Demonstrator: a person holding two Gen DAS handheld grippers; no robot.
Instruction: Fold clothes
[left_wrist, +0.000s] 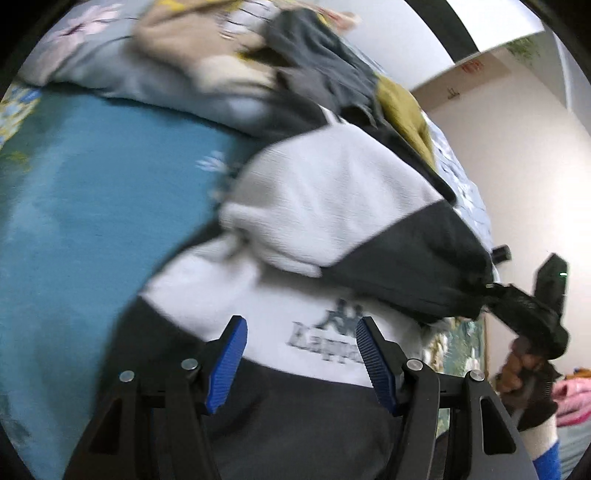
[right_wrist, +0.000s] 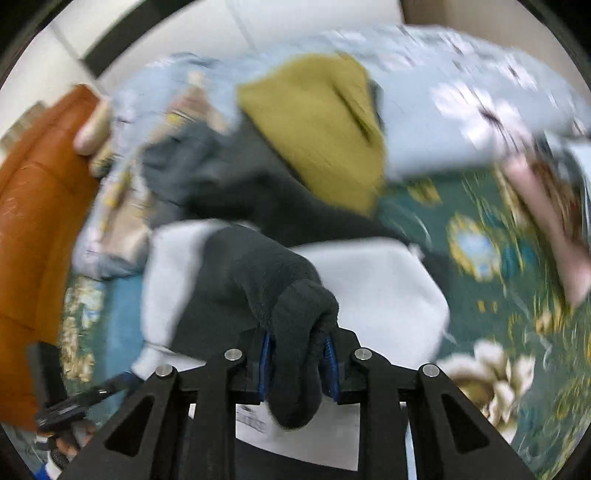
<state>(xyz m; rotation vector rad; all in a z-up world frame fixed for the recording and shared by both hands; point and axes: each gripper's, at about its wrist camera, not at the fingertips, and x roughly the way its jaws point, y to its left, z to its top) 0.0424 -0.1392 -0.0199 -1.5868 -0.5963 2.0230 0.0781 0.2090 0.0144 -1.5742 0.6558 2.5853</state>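
Observation:
A white and black sweatshirt (left_wrist: 332, 206) with a grey logo lies on the blue bedsheet (left_wrist: 85, 221). My left gripper (left_wrist: 301, 332) hovers just over its logo, blue pads (left_wrist: 229, 354) wide apart and open, no cloth pinched between them. My right gripper (right_wrist: 297, 343) is shut on the sweatshirt's dark sleeve cuff (right_wrist: 291, 317), which bunches between its pads and hangs out below them. In the left wrist view the right gripper (left_wrist: 491, 291) holds that black sleeve (left_wrist: 424, 258) lifted off to the right. The picture is blurred by motion.
A pile of other clothes lies behind: an olive garment (right_wrist: 317, 122), a dark grey one (left_wrist: 317, 62) and a pale floral quilt (right_wrist: 461, 92). An orange cushion (right_wrist: 33, 206) stands at the left. The bed cover turns dark green and floral (right_wrist: 498, 258) to the right.

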